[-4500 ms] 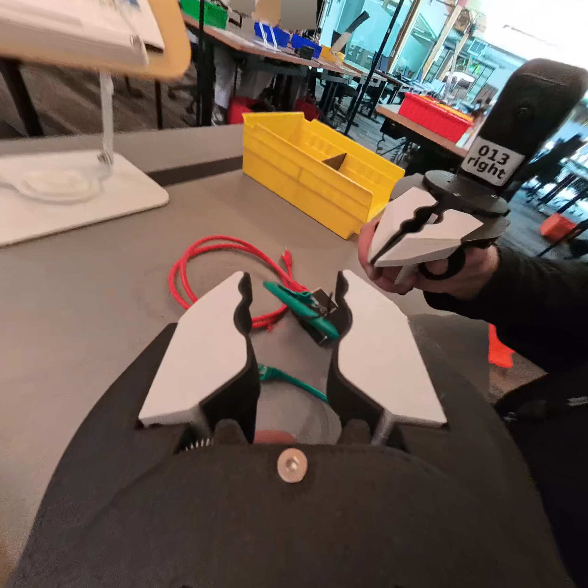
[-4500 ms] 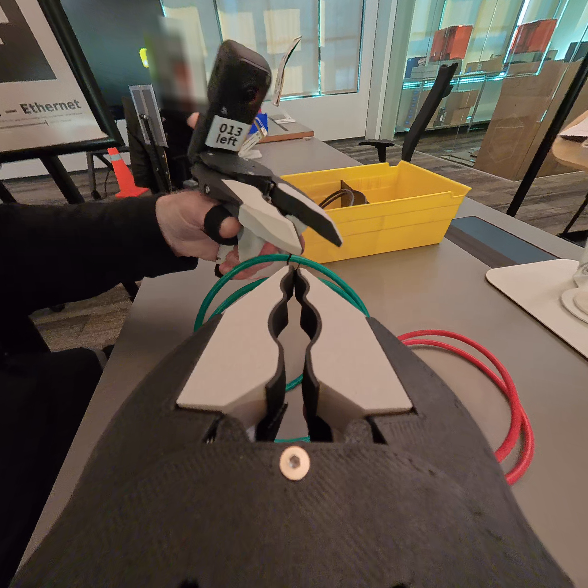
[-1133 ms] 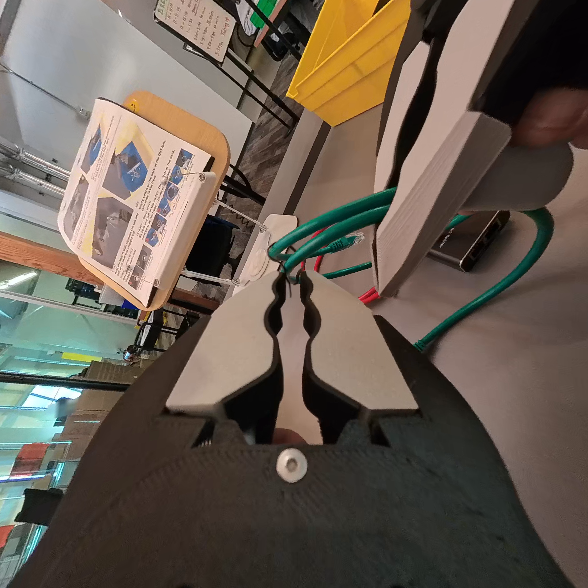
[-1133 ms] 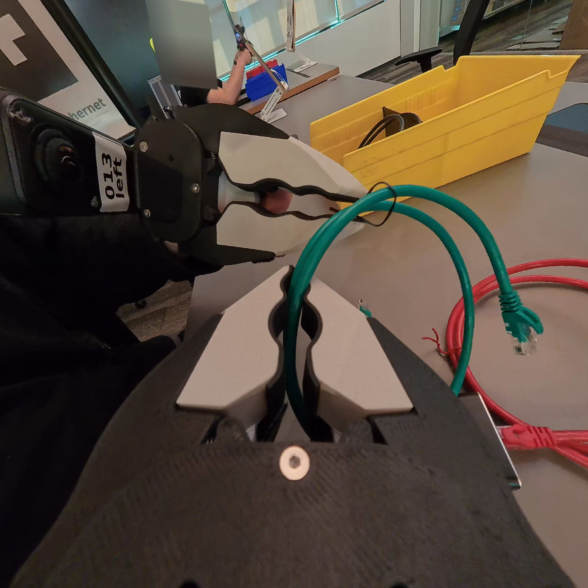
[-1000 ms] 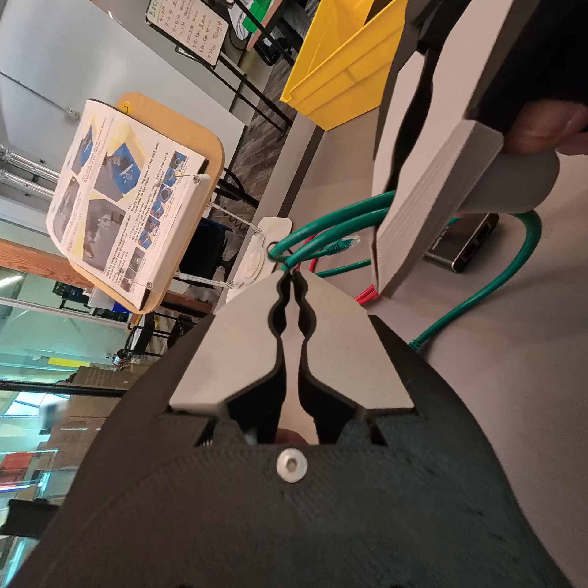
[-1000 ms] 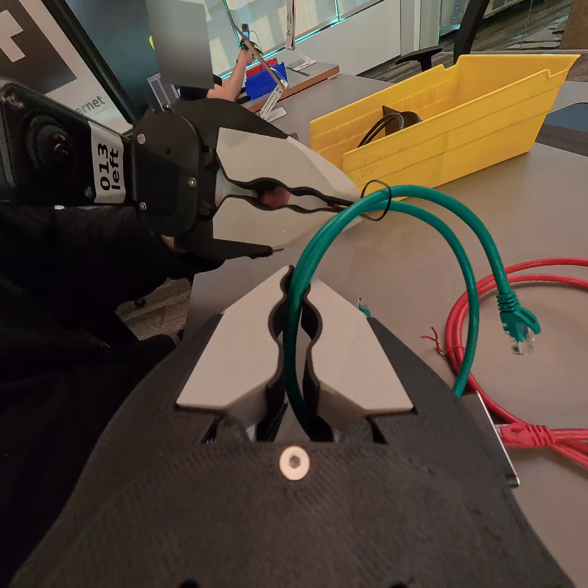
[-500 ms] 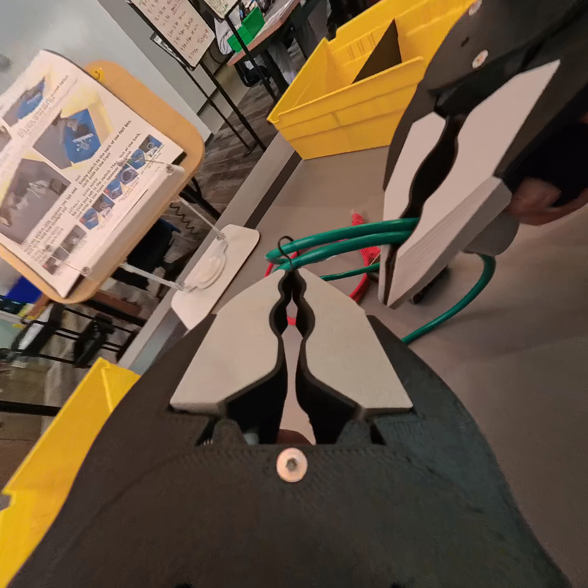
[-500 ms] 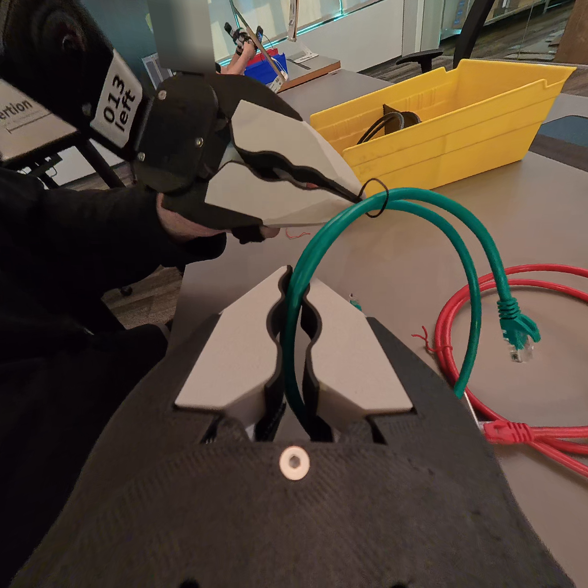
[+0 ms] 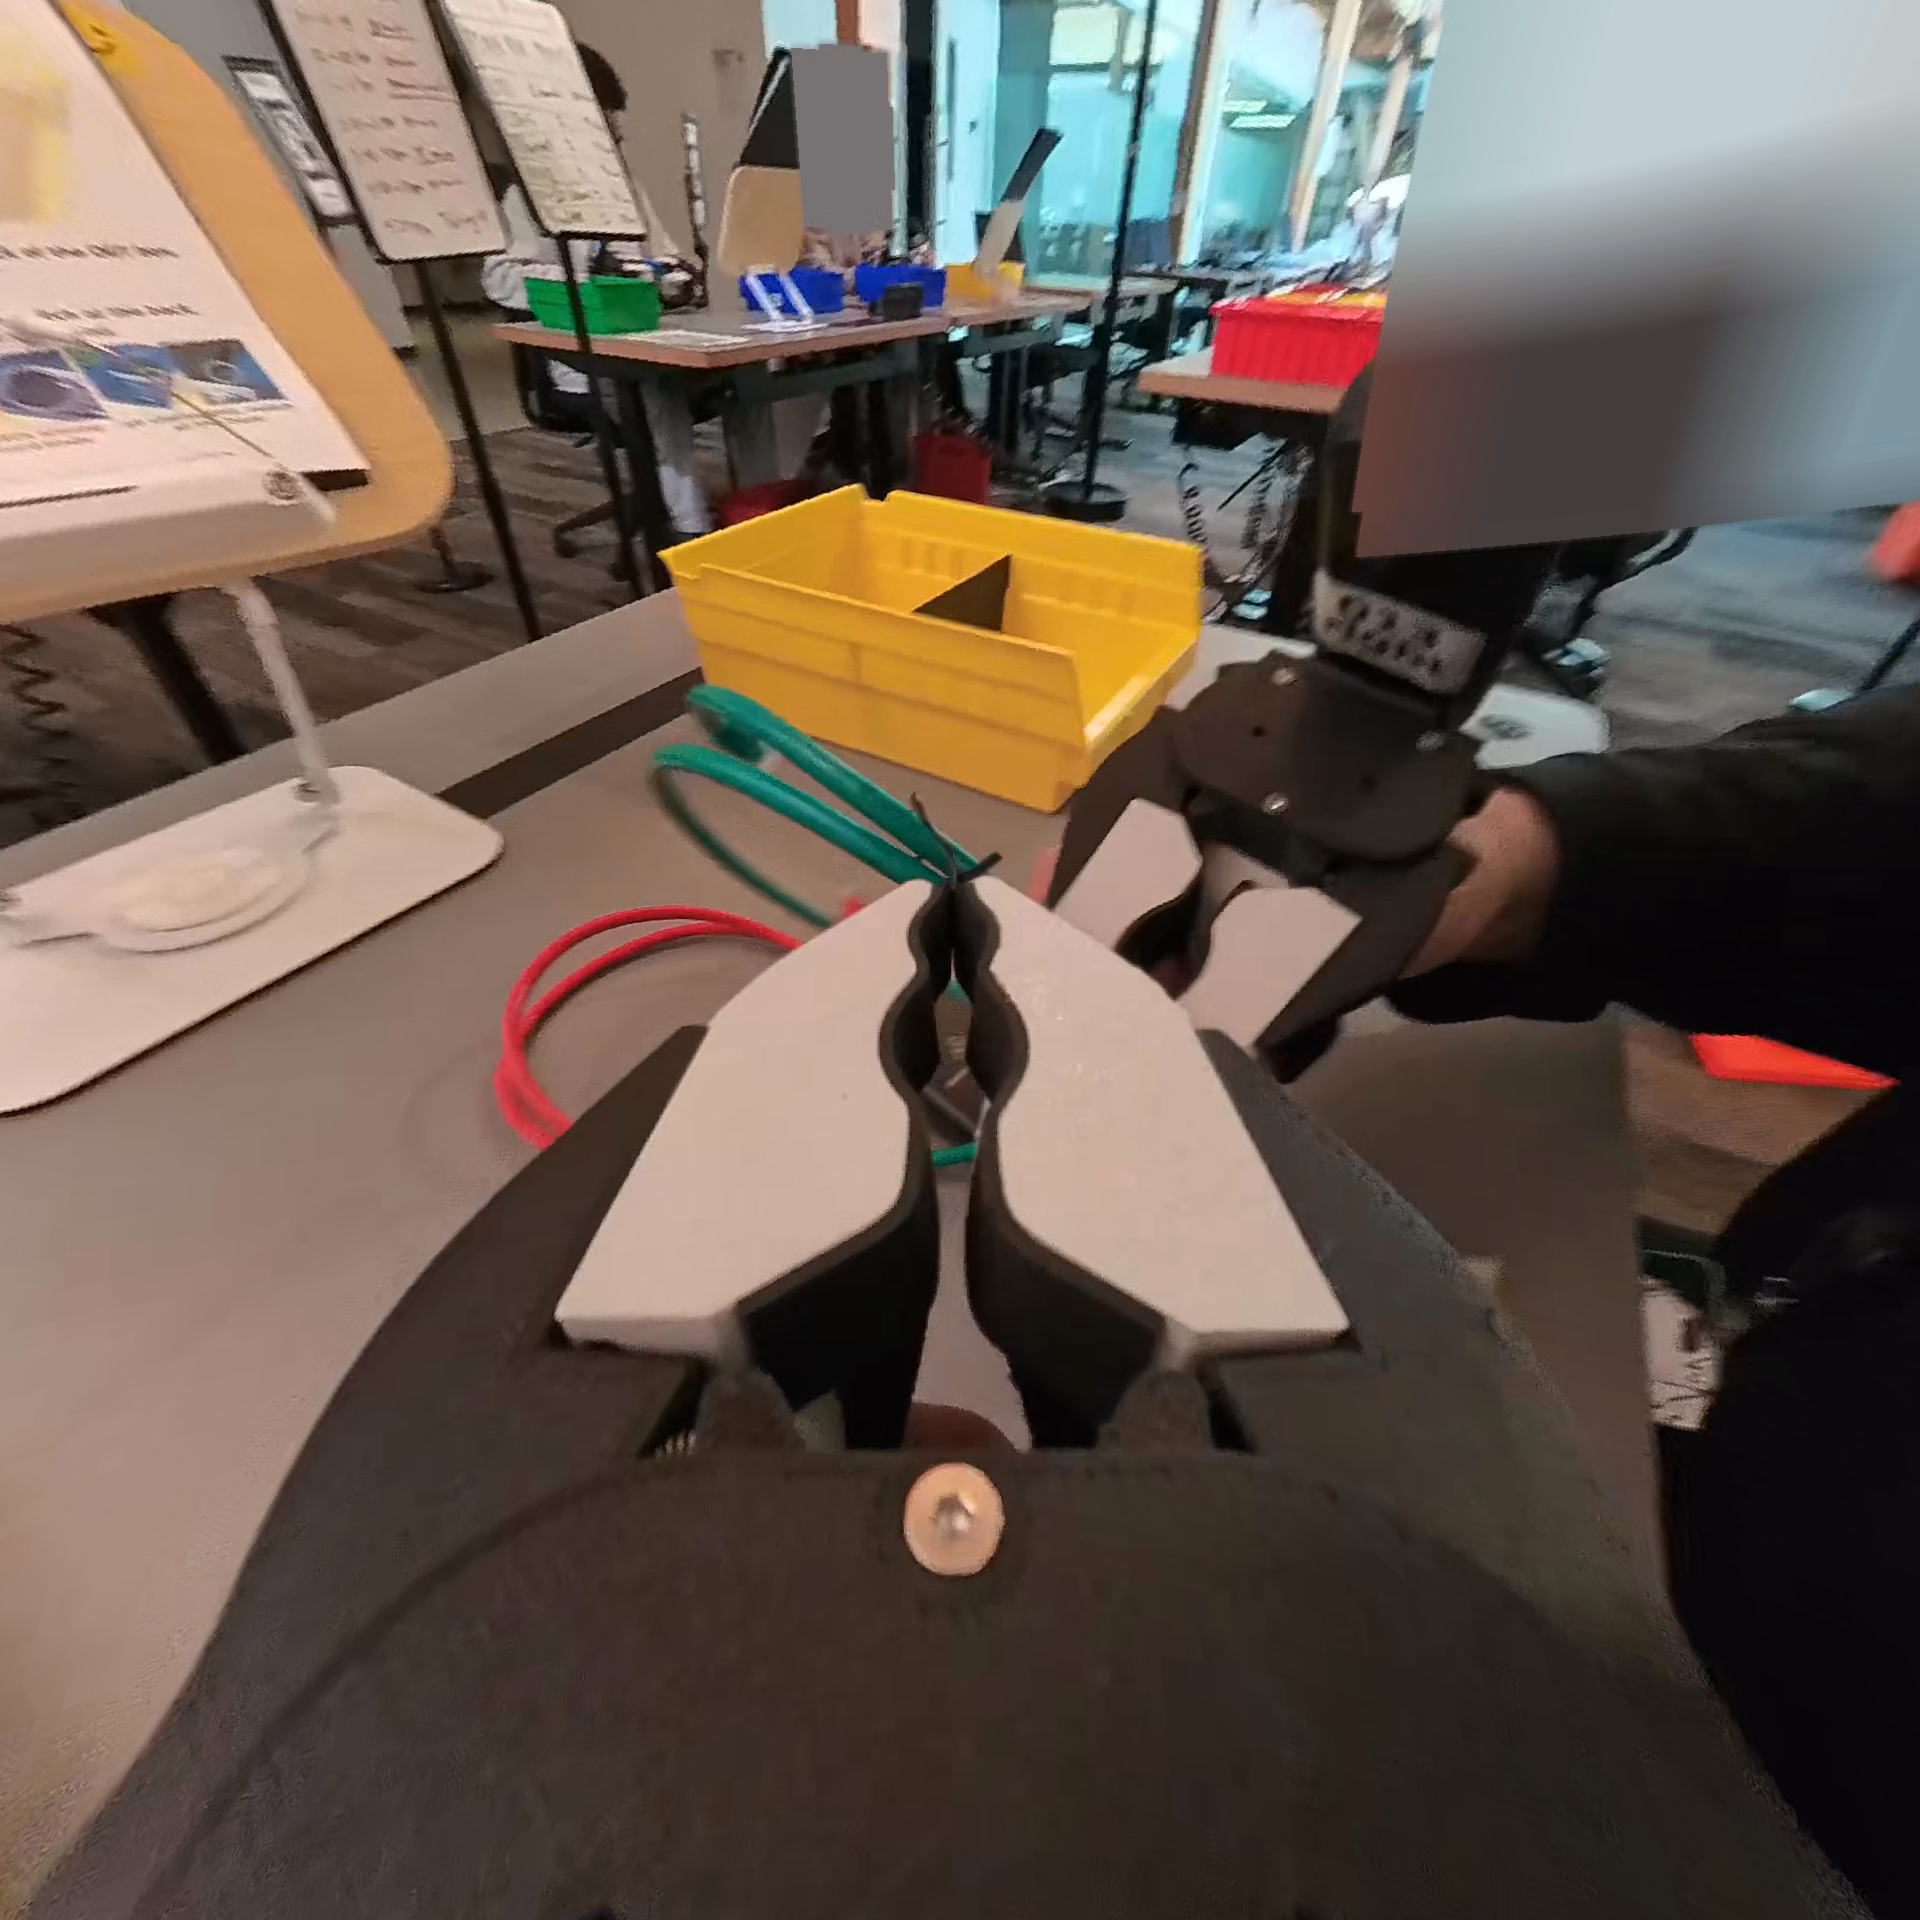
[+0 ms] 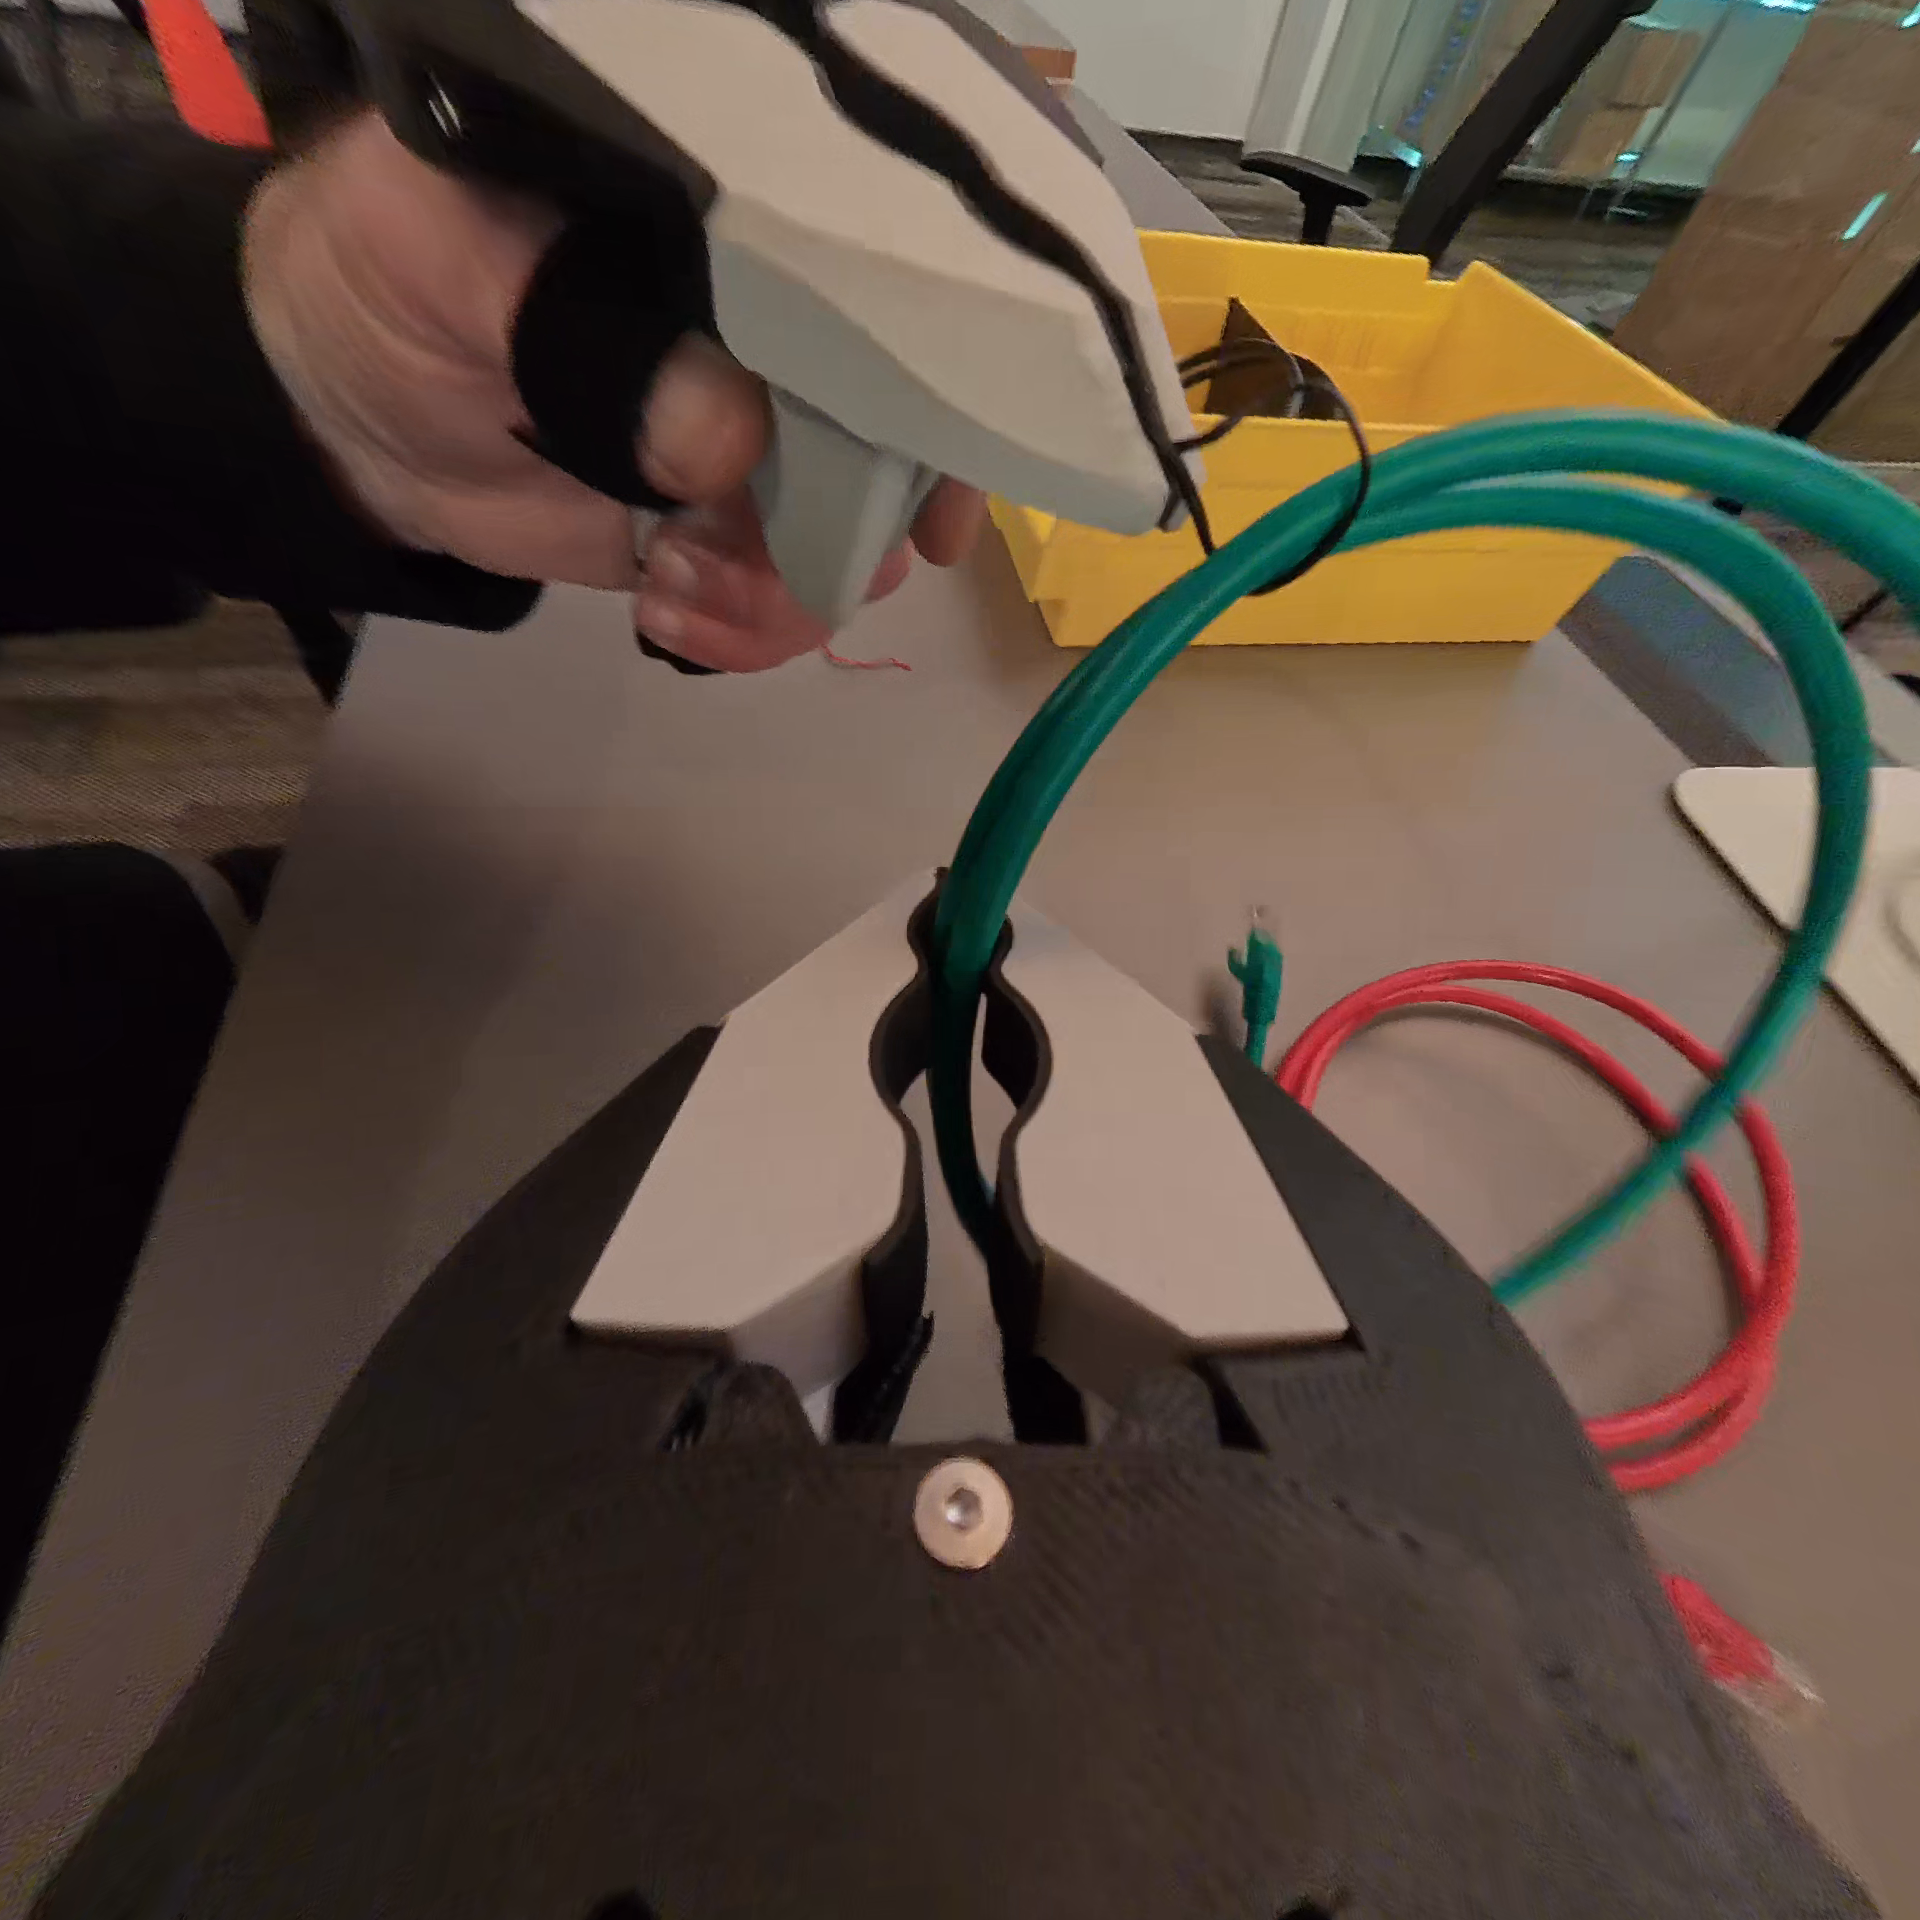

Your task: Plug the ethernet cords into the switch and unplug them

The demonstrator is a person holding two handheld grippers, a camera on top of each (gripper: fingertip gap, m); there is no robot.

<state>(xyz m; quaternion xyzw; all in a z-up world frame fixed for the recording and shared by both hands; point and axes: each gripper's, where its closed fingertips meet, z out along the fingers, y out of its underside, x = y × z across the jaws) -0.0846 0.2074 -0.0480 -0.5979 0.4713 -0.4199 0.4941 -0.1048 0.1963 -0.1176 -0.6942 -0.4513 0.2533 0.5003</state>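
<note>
The right claw (image 10: pixel 961 914) was pinching the coiled green ethernet cord (image 10: pixel 1558 488) above the table (image 10: pixel 623 790), while the left claw (image 10: pixel 1174 488), pressed together, gripped its thin black tie (image 10: pixel 1340 457), which might have snapped or yanked the coil free.

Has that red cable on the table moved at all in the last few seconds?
No. The red cable lies coiled on the table, beside the white stand base as before.
</note>
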